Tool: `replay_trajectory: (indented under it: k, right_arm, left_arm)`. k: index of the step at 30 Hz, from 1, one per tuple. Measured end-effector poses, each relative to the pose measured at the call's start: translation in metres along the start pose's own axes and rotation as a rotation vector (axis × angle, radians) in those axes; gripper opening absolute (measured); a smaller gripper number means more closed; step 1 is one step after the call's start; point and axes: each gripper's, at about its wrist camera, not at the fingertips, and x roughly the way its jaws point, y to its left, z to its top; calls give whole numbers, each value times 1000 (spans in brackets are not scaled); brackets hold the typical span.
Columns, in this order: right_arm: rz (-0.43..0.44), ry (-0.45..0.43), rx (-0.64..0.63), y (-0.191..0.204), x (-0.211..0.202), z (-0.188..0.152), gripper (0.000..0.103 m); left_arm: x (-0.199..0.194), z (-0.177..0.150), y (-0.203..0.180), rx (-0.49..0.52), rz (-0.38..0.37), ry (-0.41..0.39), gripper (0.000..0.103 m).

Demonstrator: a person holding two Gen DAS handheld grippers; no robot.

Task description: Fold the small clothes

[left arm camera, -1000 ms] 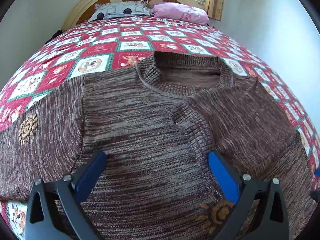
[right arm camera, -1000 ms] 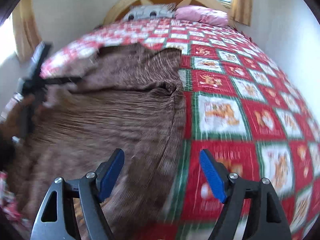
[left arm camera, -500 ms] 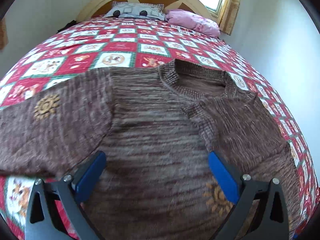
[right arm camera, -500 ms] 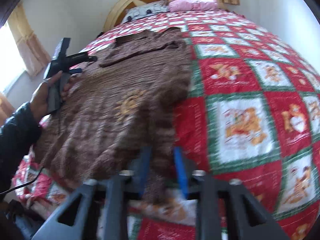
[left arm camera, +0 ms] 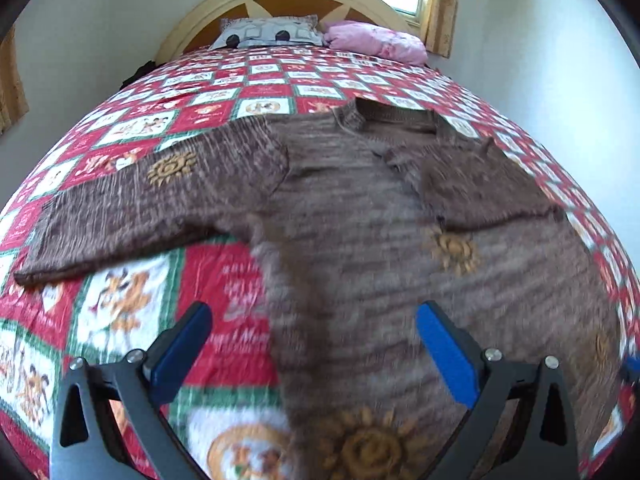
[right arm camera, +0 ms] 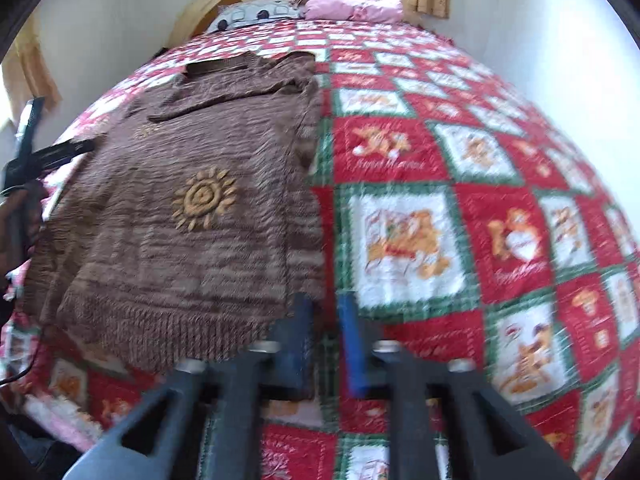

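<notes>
Left gripper (left arm camera: 312,354) hovering with blue pads spread wide, gripping nothing, above the sweater (left arm camera: 400,248) at frame centre. Right gripper (right arm camera: 326,344) showing pads nearly together, a narrow gap visible, at the sweater's lower right hem corner; pinching or not, cannot tell through blur. Sweater lying flat on the quilt (right arm camera: 440,220), one sleeve (left arm camera: 140,200) extending left. Risking the hem corner slipping free if barely caught. Only left view showing that sleeve; only right view showing the hem (right arm camera: 160,328).

Both wrist views low over bed foot, facing headboard (left arm camera: 280,4), sharing brown sweater (right arm camera: 192,208)
</notes>
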Motion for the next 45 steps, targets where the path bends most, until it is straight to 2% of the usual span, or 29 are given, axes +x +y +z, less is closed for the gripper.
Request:
replay_trajectory:
  k: [1,4,7,11,14,20,24,26,32,39,42,45]
  right_arm:
    - [13,-19,6,2,-2,5,68]
    - [62,-94,-8,20,-12,28,68]
    - [140,-127,-101,64,-5,58,68]
    - [207,-108,-214,123,24,87,68]
    - [246,-72,-227,154,53,110,68]
    - [222,-72,-203,191,91,137,68]
    - [204,-38,-215,199,111,130,68]
    - [194,-71,-235,198,110,123,68]
    - [227,-64,-208,192,112,125,69]
    - [246,-71,-199,190,113,123,70]
    - [255,-74,-193,188,112,123,70]
    - [253,-78,-195,189,112,122,70]
  left_arm:
    - [-1,-3,0,8,11,6,103]
    - [-2,-9,-8,50,48,5,103]
    - [1,-14,-15,88,84,15,103]
    - [11,-14,-16,92,102,66,103]
    - [11,-15,-13,72,96,70,103]
    - [13,-16,-8,53,74,81,103]
    - [13,-16,-7,47,64,85,103]
    - [11,-16,-6,43,60,86,103]
    - [5,-18,12,3,39,101,103]
    - [-7,-18,61,-74,120,90,103]
    - [-11,-15,105,-178,182,88,103]
    - [-18,-16,156,-358,182,67,102]
